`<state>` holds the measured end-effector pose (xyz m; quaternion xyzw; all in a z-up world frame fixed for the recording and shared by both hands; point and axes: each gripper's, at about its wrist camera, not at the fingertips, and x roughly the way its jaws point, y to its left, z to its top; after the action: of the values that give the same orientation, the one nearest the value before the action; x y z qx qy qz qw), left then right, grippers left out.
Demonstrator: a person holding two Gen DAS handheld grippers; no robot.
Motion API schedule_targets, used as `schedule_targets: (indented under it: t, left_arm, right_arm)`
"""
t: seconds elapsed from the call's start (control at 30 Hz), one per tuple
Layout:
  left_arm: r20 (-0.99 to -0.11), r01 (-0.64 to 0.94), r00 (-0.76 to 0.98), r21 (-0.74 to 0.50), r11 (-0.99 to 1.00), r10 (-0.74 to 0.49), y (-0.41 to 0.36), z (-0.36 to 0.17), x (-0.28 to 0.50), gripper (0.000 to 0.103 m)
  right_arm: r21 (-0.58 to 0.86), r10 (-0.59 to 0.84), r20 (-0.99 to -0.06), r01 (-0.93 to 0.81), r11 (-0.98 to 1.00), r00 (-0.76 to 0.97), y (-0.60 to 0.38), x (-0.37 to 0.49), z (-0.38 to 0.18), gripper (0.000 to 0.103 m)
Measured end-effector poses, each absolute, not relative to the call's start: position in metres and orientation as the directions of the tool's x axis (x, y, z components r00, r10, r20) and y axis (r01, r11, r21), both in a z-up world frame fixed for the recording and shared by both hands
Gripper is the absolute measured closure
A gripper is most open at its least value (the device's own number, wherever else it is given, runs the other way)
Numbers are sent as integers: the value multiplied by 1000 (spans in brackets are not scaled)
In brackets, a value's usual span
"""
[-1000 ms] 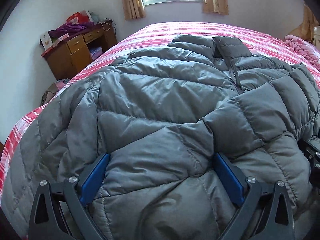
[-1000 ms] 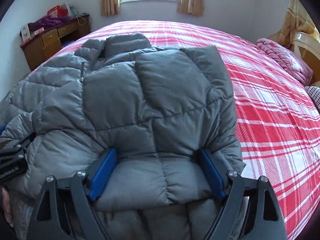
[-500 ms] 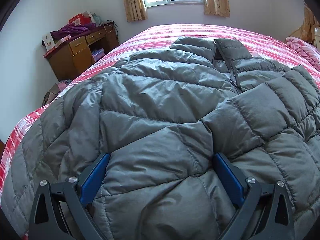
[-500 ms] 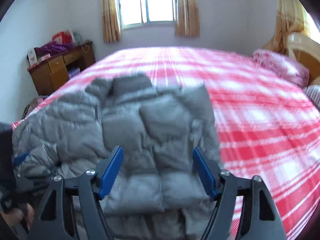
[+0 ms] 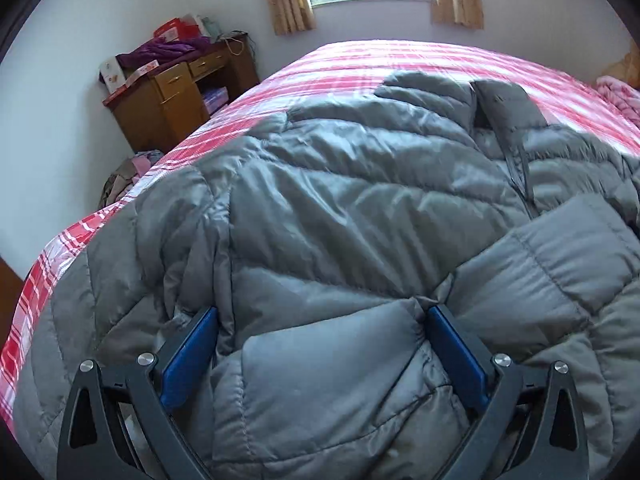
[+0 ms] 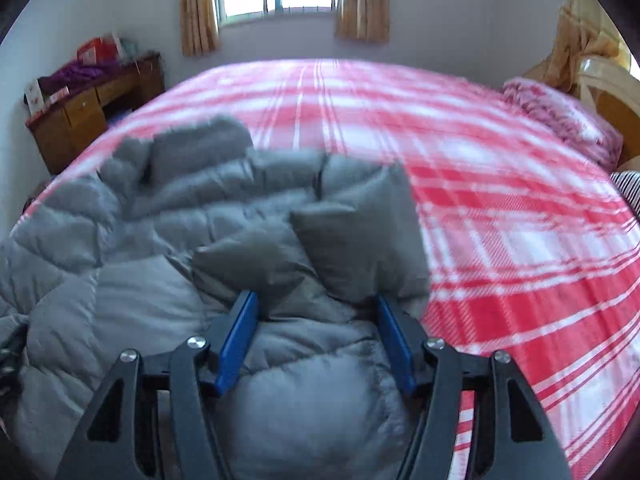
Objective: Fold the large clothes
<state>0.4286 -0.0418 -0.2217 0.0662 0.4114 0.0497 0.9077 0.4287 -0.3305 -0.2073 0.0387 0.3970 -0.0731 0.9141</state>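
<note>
Since a second ago my right gripper (image 6: 316,336) has drawn back and lifted the jacket's (image 6: 160,300) near hem with it, so a quilted fold now stands up ahead of the fingertips; its jaws are closing with padded fabric between the blue pads (image 6: 238,344), though I cannot tell whether they press it yet. My left gripper (image 5: 320,352) stands wide apart with a puffed panel bulging between its pads, not clearly clamped. Lying across the red plaid bed (image 6: 500,220), the grey jacket has its sleeves laid inward; I judge the bottom-to-collar fold has barely started. Only the left view shows the zip and collar (image 5: 508,96) sharply; only the right view shows bare bedspread and the pink pillow (image 6: 560,120).
</note>
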Motion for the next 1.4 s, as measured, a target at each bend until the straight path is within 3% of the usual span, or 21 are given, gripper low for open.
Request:
schedule_targets:
  t: [0.67, 0.77, 0.87, 0.93, 1.0, 1.13, 1.2, 1.4]
  left_arm:
    - [-743, -38, 652, 168, 985, 152, -43, -226, 431, 1]
    - [-758, -10, 639, 164, 986, 133, -37, -214, 423, 1]
    - [-738, 0, 666, 140, 990, 104, -20, -186, 398, 1]
    - [-718, 9, 689, 139, 990, 94, -2, -169, 375, 1]
    - [-682, -34, 716, 181, 983, 150, 27, -156, 350, 1]
    - [-638, -255, 674, 273, 927, 373, 124, -155, 305, 1]
    - [-644, -355, 620, 281, 892, 449, 168, -163, 290, 1]
    - [-758, -528, 459, 186, 828, 463, 267, -201, 249, 1]
  right_arm:
    - [-27, -134, -772, 179, 984, 622, -328, 436, -218, 36]
    - [-49, -145, -775, 170, 984, 615, -325, 431, -209, 29]
    - [-35, -143, -745, 176, 984, 652, -314, 399, -186, 13]
    - [-23, -105, -726, 129, 991, 680, -299, 376, -172, 9]
    - [-31, -68, -716, 66, 997, 695, -279, 355, -166, 8]
    - [-47, 11, -725, -64, 997, 688, -234, 320, -173, 8]
    - [-111, -20, -712, -84, 990, 702, -213, 304, -185, 7]
    - [-132, -50, -724, -67, 989, 688, -203, 298, -214, 8]
